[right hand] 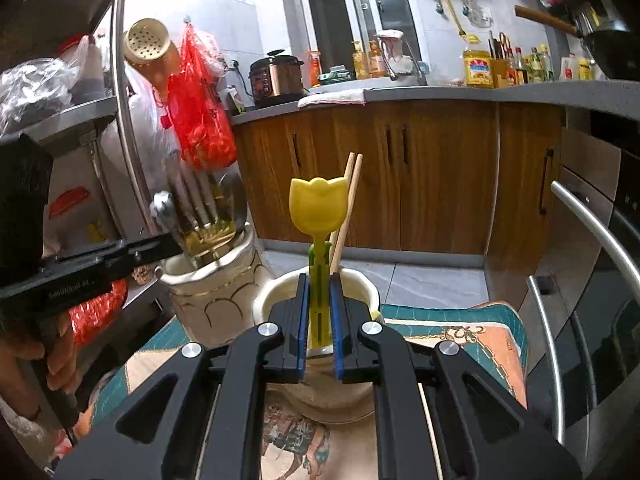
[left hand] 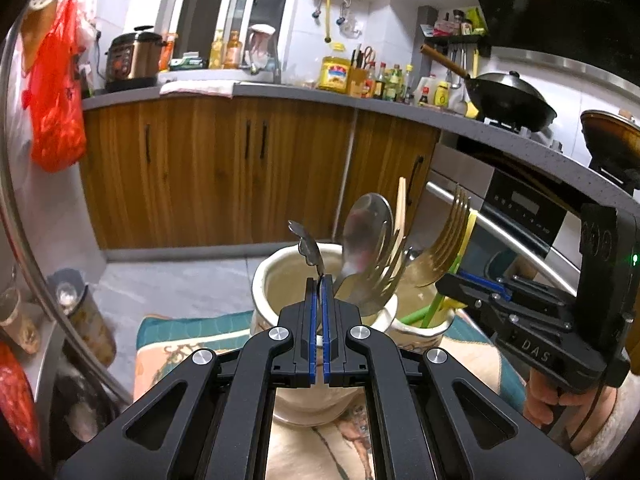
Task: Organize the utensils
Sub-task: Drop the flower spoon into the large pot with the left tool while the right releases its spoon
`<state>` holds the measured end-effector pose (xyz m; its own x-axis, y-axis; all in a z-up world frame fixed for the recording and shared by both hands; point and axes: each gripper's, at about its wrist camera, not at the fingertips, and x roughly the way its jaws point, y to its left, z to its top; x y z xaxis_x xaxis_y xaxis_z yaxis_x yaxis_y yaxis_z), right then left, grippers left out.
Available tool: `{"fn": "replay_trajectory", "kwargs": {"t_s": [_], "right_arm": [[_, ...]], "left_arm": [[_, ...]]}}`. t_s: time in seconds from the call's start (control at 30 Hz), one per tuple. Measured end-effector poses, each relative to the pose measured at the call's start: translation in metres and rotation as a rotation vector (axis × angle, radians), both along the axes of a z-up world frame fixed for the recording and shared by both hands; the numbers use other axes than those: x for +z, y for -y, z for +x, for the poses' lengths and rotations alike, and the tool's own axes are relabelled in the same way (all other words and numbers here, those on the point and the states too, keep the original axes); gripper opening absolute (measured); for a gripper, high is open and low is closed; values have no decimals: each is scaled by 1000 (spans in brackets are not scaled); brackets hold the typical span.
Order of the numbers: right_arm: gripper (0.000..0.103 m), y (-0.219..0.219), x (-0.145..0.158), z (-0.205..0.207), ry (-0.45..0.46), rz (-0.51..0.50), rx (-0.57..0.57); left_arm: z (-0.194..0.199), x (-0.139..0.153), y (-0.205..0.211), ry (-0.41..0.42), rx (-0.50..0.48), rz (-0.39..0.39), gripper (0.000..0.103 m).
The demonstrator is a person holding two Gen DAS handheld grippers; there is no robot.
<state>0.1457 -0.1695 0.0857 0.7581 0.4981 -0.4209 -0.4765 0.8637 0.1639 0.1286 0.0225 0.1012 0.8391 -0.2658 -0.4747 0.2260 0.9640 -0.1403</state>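
Note:
My left gripper [left hand: 319,280] is shut on the thin metal handle of a utensil [left hand: 308,246], held over the mouth of a cream ceramic holder [left hand: 276,276]. That holder also carries a steel spoon [left hand: 366,236], a gold fork [left hand: 448,232] and other forks. My right gripper [right hand: 319,280] is shut on the green stem of a yellow tulip-shaped utensil [right hand: 318,204], standing in a second cream holder [right hand: 360,284] with two wooden chopsticks [right hand: 348,208]. The first holder [right hand: 208,296] stands to the left in the right wrist view.
Both holders stand on a patterned teal-and-peach cloth [right hand: 460,332]. A metal rack [right hand: 120,92] with a red bag [right hand: 200,120] is at the left. Wooden cabinets [left hand: 216,168] and a counter lie ahead, an oven [right hand: 592,280] at the right.

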Motion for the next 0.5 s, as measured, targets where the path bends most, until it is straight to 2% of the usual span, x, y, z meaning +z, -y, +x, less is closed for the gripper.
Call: {"fn": "replay_trajectory", "kwargs": {"t_s": [0.23, 0.5], "right_arm": [[10, 1, 1, 6, -15, 10, -13], [17, 6, 0, 8, -17, 29, -27]], "left_arm": [[7, -1, 3, -25, 3, 13, 3], [9, -1, 4, -26, 7, 23, 3]]}}
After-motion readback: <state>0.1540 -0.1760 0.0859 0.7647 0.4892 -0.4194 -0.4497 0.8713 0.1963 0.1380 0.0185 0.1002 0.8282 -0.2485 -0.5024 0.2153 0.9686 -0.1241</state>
